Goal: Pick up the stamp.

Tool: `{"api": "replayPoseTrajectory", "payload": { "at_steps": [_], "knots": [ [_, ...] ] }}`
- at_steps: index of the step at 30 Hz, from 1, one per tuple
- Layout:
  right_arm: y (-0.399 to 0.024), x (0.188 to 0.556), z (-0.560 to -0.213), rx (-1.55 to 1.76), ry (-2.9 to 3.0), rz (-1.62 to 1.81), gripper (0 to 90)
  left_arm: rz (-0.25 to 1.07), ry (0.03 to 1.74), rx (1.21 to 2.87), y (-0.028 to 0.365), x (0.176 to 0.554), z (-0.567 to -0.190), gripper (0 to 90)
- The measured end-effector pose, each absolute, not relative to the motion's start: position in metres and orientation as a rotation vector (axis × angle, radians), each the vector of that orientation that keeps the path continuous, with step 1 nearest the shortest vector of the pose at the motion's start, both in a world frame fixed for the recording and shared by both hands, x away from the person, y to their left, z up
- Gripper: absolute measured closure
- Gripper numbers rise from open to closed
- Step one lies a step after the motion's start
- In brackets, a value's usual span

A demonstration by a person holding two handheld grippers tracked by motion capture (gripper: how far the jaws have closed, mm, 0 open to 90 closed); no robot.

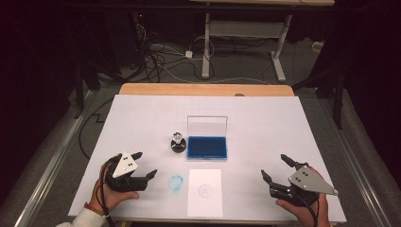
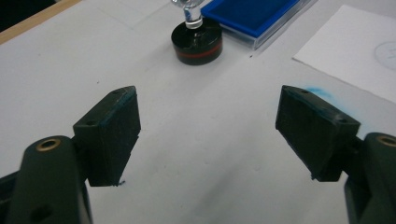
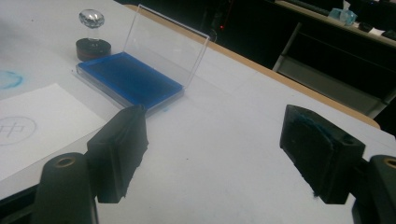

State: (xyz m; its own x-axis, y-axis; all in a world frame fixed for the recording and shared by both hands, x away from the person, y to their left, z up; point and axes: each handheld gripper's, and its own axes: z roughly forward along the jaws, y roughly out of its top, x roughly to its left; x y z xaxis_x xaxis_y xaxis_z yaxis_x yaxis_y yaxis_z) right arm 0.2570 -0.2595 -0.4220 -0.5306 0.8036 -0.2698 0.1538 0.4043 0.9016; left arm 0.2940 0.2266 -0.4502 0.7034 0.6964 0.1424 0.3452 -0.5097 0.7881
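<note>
A blue ink pad (image 1: 206, 147) (image 2: 254, 16) (image 3: 128, 80) lies mid-table with its clear lid (image 1: 207, 126) (image 3: 166, 44) standing open. Just left of it stands a round black stamp (image 1: 178, 143) (image 2: 196, 39) (image 3: 93, 45) with a clear knob. A white sheet (image 1: 204, 191) (image 2: 350, 46) (image 3: 32, 126) with a round blue print lies near the front edge. My left gripper (image 1: 144, 165) (image 2: 208, 130) rests open at the front left, nothing between its fingers. My right gripper (image 1: 276, 166) (image 3: 215, 149) is open at the front right, also holding nothing.
A blue ink smudge (image 1: 176, 184) (image 2: 317, 92) (image 3: 9, 78) marks the white table cover (image 1: 142, 118) left of the sheet. A wooden table edge (image 1: 206, 89) runs along the back. Beyond it are cables and desk legs (image 1: 206, 52) on the floor.
</note>
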Motion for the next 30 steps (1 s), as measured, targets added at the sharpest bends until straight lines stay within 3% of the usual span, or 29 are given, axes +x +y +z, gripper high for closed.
{"api": "replayPoseTrajectory", "payload": {
  "at_steps": [16,30],
  "knots": [
    [-0.256,0.262,-0.43,0.816,1.997,1.104,23.4,0.439,0.768,2.239,0.199,0.359,-0.411,20.1],
    [-0.254,0.265,-0.434,0.816,2.017,1.073,23.6,0.304,0.778,2.34,0.161,0.419,-0.422,20.2]
  ]
}}
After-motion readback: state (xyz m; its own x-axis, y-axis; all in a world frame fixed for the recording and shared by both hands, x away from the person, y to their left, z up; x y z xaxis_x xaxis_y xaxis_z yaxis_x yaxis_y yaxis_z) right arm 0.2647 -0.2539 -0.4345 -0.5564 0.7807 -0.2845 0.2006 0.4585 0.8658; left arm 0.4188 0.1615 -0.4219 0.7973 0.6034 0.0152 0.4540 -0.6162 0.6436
